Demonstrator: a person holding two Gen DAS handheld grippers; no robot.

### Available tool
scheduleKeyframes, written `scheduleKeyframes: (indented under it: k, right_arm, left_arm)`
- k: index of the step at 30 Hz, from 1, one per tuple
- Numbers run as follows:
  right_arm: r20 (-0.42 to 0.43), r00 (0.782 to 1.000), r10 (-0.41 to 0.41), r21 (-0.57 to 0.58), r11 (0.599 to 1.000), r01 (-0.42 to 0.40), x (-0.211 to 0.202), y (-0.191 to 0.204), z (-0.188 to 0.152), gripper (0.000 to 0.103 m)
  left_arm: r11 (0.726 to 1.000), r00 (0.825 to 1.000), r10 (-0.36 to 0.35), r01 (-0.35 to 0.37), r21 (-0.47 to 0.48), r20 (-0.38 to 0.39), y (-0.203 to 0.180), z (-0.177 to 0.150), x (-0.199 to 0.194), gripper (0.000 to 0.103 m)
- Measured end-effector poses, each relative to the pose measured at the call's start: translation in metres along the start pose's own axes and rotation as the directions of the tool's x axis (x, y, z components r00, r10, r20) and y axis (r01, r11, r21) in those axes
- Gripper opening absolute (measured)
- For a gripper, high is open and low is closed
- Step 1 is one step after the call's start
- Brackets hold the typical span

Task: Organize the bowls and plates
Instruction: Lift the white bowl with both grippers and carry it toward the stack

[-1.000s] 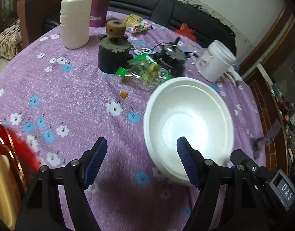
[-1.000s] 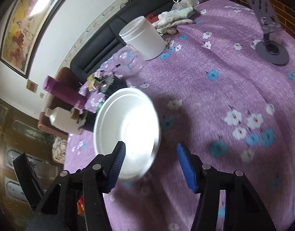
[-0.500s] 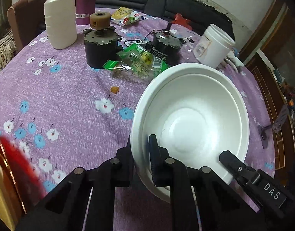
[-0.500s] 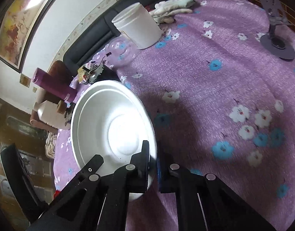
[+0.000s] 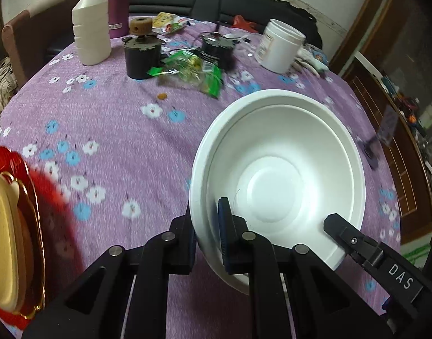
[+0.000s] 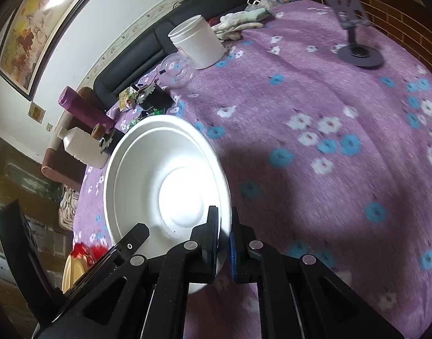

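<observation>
Over bench [image 5: 108,130]: left gripper [image 5: 207,234] and right gripper [image 6: 224,234] both clamped on white bowl [image 5: 278,175] rim; transport step; next needs carrying toward red plate stack [image 5: 24,226].

A second earlier both pairs of jaws stood wide apart around the near edge of the white bowl [image 5: 278,166]. Half a second later the left gripper [image 5: 207,234] had closed on the bowl's rim at one side and the right gripper [image 6: 224,234] on the rim at the other, one pad inside the wall and one outside. Since then the bowl shifted across the purple bench [image 5: 117,130] toward the red and gold plates [image 5: 21,226], which filled more of the left wrist view's lower left. The white jar [image 5: 279,45] and green packet [image 5: 193,70] lay farther from the bowl than before.
</observation>
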State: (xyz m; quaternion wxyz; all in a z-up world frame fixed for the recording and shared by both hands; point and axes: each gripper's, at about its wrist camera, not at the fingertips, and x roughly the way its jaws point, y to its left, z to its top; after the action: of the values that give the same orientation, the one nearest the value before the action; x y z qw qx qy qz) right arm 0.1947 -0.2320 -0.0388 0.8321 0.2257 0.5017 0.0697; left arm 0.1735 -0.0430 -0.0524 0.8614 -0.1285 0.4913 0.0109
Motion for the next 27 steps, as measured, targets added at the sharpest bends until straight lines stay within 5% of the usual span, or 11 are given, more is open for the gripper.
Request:
scheduleKeyframes:
  k: [27]
  right_arm:
    - [0.07, 0.996, -0.057, 0.035, 0.998, 0.055, -0.061, -0.035, -0.083, 0.007]
  left_arm:
    - [0.988, 0.997, -0.072, 0.067, 0.137, 0.036, -0.016, -0.081, -0.034, 0.012]
